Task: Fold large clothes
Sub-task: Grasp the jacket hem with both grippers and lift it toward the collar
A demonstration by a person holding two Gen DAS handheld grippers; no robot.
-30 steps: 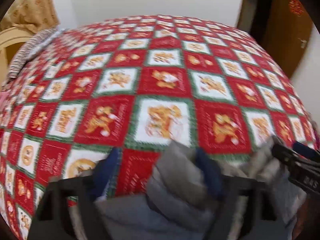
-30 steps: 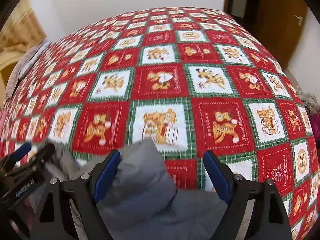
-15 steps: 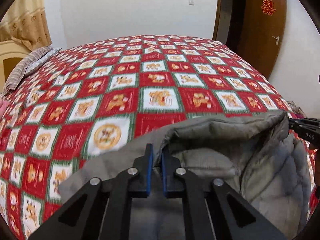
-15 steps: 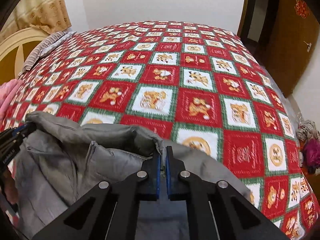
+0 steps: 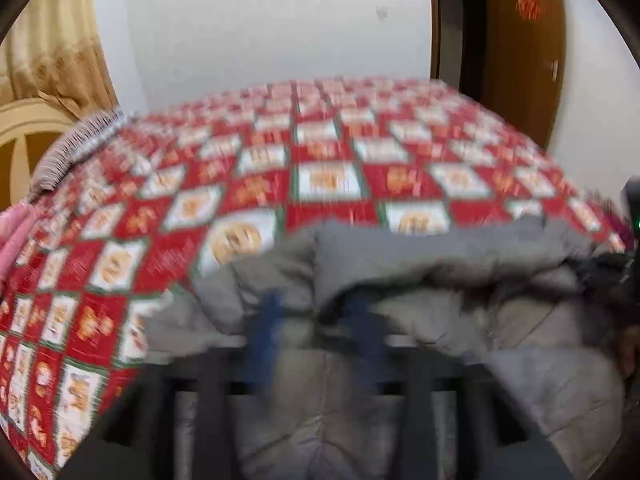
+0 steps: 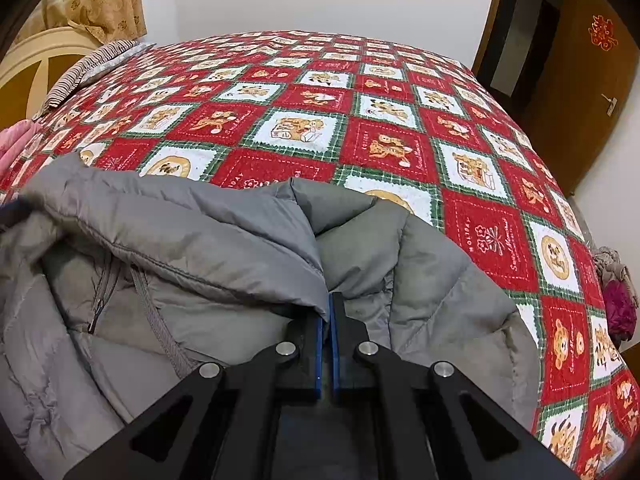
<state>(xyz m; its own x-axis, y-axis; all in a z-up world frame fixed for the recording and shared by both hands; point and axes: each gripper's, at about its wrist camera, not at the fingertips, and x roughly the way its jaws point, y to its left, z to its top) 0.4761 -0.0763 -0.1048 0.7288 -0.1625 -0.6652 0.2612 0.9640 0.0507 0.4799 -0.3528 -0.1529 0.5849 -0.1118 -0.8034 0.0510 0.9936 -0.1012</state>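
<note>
Folding has barely got going, I'd say: the grey puffer jacket lies bunched at the near edge of the quilt, its front hanging open with the zip showing, no neat fold yet, sleeves and body left to square up. Right gripper tilts down at the bed, pads pressed together on the jacket's edge directly ahead of it. Left gripper, blurred, also angles down, its jaws just been opening; grey fabric lies between the blue fingers, though I can't see them pressing it.
</note>
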